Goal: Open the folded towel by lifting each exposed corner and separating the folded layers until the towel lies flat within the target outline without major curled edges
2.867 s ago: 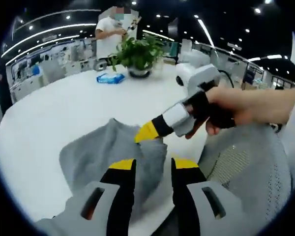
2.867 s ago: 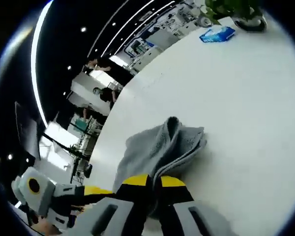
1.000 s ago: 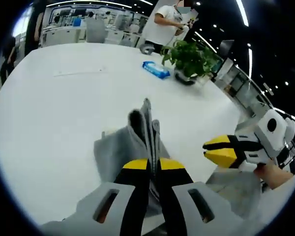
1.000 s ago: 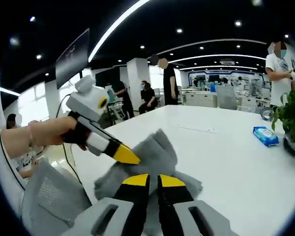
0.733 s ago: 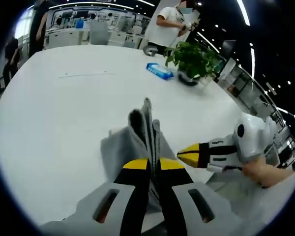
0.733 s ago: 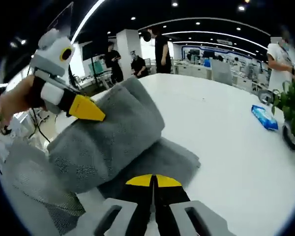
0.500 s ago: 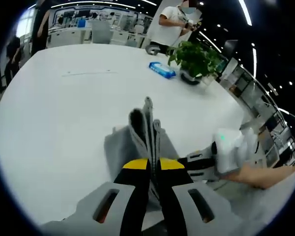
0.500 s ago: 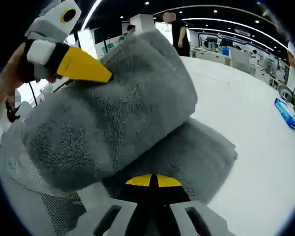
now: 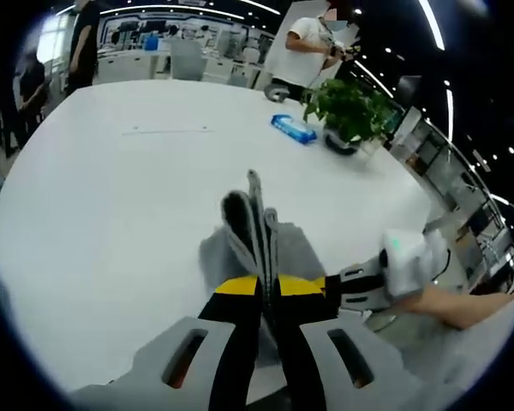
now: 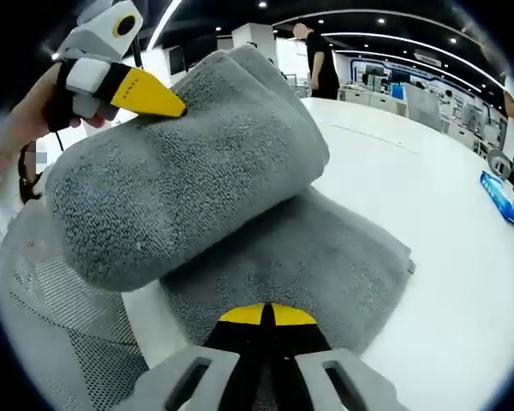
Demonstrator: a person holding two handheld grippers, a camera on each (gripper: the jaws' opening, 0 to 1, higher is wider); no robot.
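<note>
A: Left gripper view first: how many towels do you count?

B: One grey towel (image 9: pixel 259 235), low in the middle of the frame on the white worktop (image 9: pixel 111 197). The left tongs (image 9: pixel 267 287) are pinched together on a bunched edge of it, and the folds stand up as a ridge between the yellow tips.

A: And the other tongs?

B: The right tongs (image 9: pixel 330 291) come in from the lower right, held by a hand (image 9: pixel 450 301), their tips at the towel's edge. In the right gripper view the right tongs (image 10: pixel 266 315) sit at bottom centre with the yellow tips closed against each other, right at the near edge of the towel (image 10: pixel 240 197); whether cloth is caught between them I cannot tell.

A: What does the towel look like there?

B: One thick rolled layer lifted across the upper left, one flatter layer beneath it on the worktop (image 10: pixel 463 257). The left tongs (image 10: pixel 167 104) grip the raised roll at upper left.

A: Anything else to count?

B: One potted plant (image 9: pixel 349 110) and one blue packet (image 9: pixel 294 128) in the upper right of the left gripper view, one person in a white shirt (image 9: pixel 313 47) behind them. Mesh chair back (image 10: pixel 60 300) at lower left of the right gripper view.

A: Any writing?

B: None I can read
</note>
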